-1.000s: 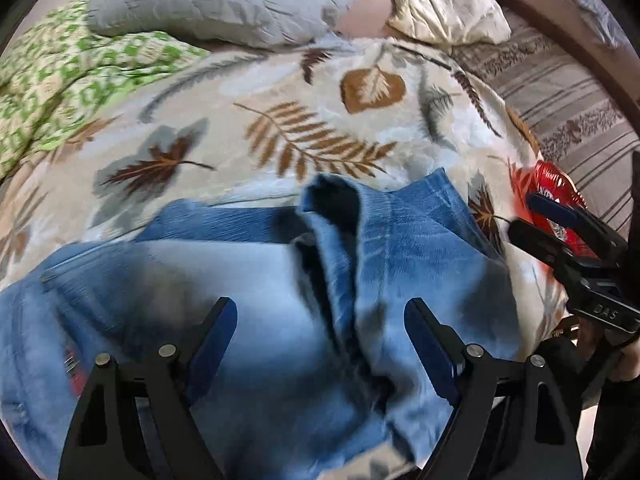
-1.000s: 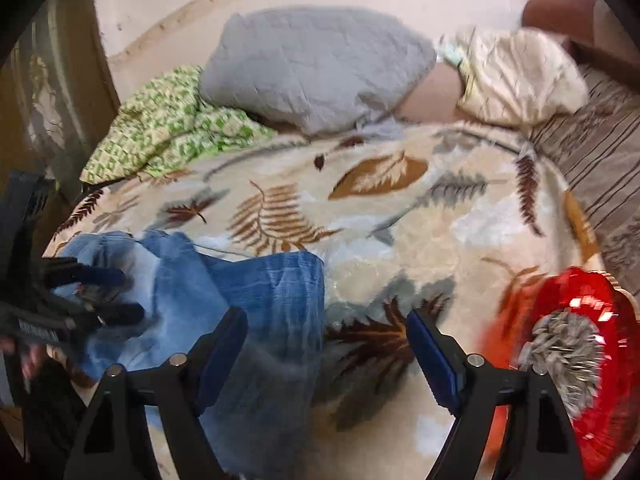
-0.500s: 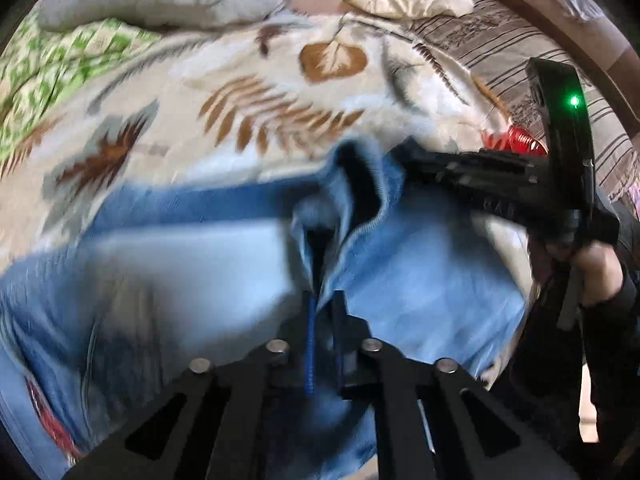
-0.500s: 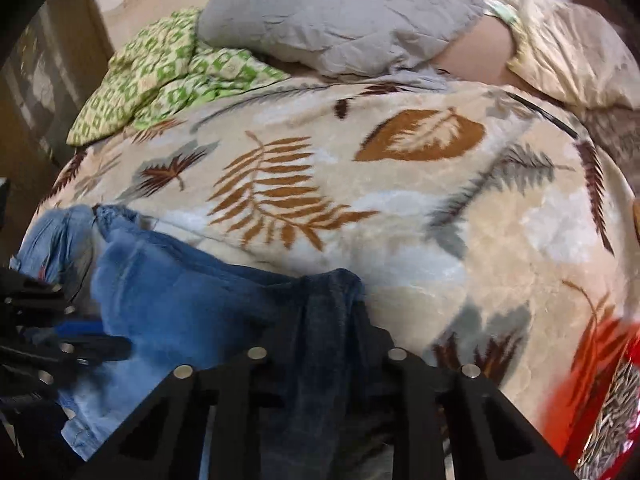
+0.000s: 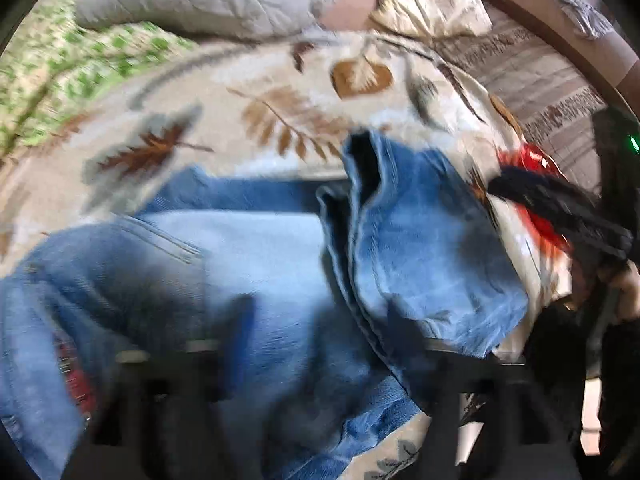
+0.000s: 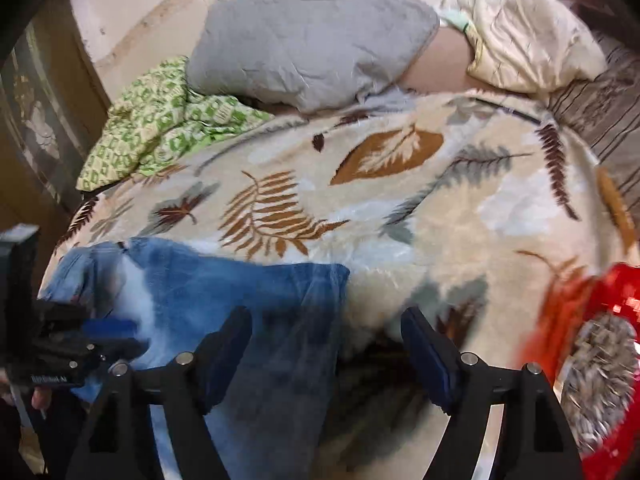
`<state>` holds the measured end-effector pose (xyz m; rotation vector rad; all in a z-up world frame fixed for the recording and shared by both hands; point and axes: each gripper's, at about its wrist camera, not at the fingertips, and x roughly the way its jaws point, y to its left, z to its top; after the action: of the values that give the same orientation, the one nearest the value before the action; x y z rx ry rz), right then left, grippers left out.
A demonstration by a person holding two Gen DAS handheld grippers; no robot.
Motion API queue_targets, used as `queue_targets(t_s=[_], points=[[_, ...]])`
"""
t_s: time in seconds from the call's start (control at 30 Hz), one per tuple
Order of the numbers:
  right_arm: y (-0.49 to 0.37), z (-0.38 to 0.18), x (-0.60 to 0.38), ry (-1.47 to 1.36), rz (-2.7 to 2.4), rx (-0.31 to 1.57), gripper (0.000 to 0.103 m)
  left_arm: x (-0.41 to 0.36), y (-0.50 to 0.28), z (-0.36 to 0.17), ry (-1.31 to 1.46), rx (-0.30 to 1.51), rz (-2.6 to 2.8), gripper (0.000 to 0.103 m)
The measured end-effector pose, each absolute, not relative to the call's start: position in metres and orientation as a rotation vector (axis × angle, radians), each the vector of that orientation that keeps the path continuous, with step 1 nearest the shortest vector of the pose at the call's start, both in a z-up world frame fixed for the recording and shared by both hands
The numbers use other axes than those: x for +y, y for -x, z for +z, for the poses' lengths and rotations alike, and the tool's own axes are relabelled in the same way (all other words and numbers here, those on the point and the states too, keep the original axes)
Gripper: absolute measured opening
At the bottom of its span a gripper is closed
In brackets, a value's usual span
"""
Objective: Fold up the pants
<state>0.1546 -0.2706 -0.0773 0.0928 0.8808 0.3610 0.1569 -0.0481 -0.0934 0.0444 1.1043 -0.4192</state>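
Note:
Blue jeans (image 5: 248,264) lie folded on a leaf-print blanket (image 5: 248,120), with one leg end (image 5: 420,240) lying on top at the right. My left gripper (image 5: 324,344) is blurred but open, just above the jeans and holding nothing. In the right wrist view the jeans (image 6: 224,292) lie at the lower left. My right gripper (image 6: 326,352) is open and empty over the jeans' right edge. The left gripper also shows at the far left of the right wrist view (image 6: 100,336), and the right gripper at the right of the left wrist view (image 5: 540,196).
A grey pillow (image 6: 312,40), a green patterned cloth (image 6: 160,116) and a cream pillow (image 6: 528,40) lie at the far end of the bed. A red bag of seeds (image 6: 600,360) sits at the blanket's right edge. Striped bedding (image 5: 540,80) lies to the right.
Both grippers were shut on the jeans half a second ago and have now opened and let go. Both have pulled back a little; the jeans stay on the blanket.

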Motion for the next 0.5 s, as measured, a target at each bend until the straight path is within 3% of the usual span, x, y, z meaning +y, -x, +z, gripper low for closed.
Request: queue_targets(t_s=[0.17, 0.4, 0.47, 0.5], points=[[-0.115, -0.073, -0.274, -0.083, 0.364, 0.919, 0.08, -0.056, -0.149, -0.078, -0.011, 1.098, -0.427, 0.08], [-0.079, -0.101, -0.265, -0.11, 0.308, 0.991, 0.079, -0.082, -0.137, -0.108, -0.046, 1.133, -0.411, 0.08], [-0.077, -0.109, -0.263, -0.116, 0.301, 1.006, 0.068, -0.09, -0.132, -0.119, -0.108, 1.126, -0.402, 0.075], [-0.076, -0.116, -0.259, -0.099, 0.3, 1.023, 0.059, -0.093, -0.13, -0.123, -0.136, 1.124, -0.406, 0.07]])
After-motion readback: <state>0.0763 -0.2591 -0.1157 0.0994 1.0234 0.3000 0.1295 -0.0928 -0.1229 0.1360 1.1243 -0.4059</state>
